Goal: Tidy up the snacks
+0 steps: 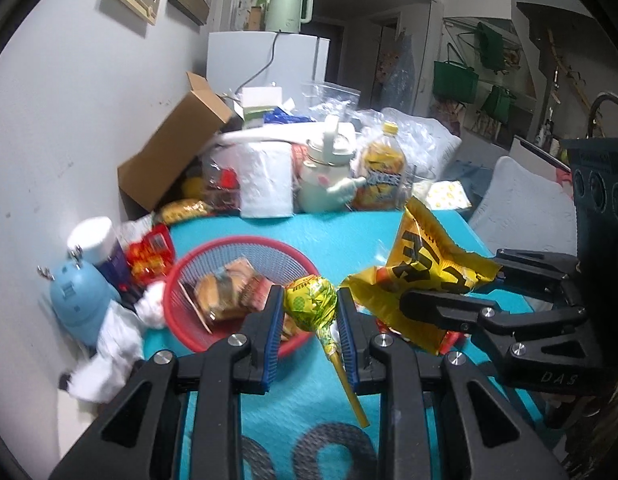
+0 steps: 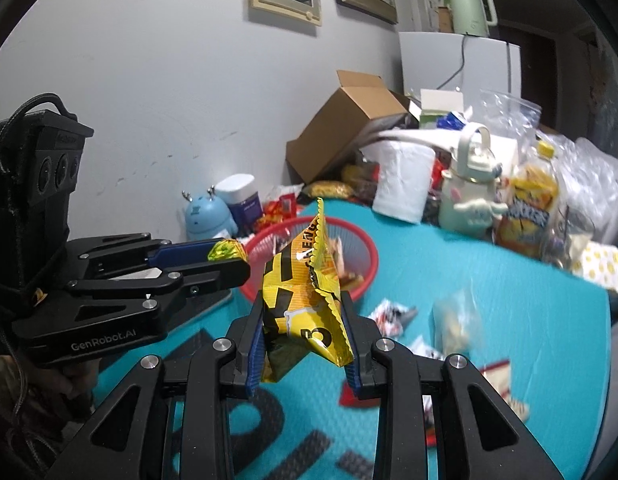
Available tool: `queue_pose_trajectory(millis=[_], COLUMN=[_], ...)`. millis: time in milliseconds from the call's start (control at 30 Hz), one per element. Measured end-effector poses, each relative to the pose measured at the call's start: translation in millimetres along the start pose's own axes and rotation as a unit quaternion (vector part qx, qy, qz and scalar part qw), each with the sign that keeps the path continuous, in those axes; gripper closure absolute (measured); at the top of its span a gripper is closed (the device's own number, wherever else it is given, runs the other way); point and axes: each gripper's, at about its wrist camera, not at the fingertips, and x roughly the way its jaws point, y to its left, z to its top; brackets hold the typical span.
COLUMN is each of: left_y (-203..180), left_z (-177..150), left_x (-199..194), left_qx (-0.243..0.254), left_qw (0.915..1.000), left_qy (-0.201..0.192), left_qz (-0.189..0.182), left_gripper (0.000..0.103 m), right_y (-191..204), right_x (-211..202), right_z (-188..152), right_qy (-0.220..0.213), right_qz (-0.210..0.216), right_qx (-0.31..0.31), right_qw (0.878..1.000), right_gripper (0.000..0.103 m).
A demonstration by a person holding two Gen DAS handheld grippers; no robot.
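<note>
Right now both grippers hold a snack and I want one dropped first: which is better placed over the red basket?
Probably left. The left gripper, shut on the lollipop, sits at the red basket rim; the right gripper, holding the yellow packet, is farther away.

Beyond the gripper a cardboard box (image 1: 177, 148) leaned against the wall. A paper towel roll (image 1: 265, 178) stood beside a pale jug (image 1: 327, 178). Far behind, a green kettle (image 1: 287, 4) topped a white fridge (image 1: 265, 60).
</note>
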Motion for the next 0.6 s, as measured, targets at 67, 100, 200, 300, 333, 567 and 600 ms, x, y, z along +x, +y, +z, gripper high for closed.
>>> queue_pose_trajectory(millis=[67, 100, 200, 300, 333, 567, 600], left_y=[8, 11, 21, 32, 36, 56, 59], left_z=[4, 6, 12, 16, 16, 7, 5], left_x=[5, 8, 18, 32, 36, 69, 74], left_qx=[-0.001, -0.001, -0.002, -0.005, -0.006, -0.028, -0.033], left_qw=[1.0000, 1.0000, 0.9998, 0.9996, 0.9995, 0.9979, 0.9974], left_qy=[0.000, 0.000, 0.002, 0.009, 0.011, 0.047, 0.054], left_qz=[0.006, 0.007, 0.018, 0.026, 0.028, 0.034, 0.034], left_gripper=[0.078, 0.078, 0.078, 0.078, 0.078, 0.078, 0.078], right_y=[-3, -4, -9, -15, -17, -30, -32], right_x=[9, 11, 24, 37, 44, 83, 89], right_z=[9, 12, 24, 33, 36, 45, 45], right_qy=[-0.001, -0.001, -0.001, 0.000, 0.001, 0.017, 0.020], right_qz=[-0.003, -0.003, -0.006, -0.012, -0.015, -0.026, -0.028], right_qx=[-0.004, -0.005, -0.008, -0.009, -0.011, -0.016, -0.017], right_qw=[1.000, 1.000, 1.000, 1.000, 1.000, 0.999, 0.999], right_gripper=[0.071, 0.072, 0.072, 0.072, 0.071, 0.072, 0.072])
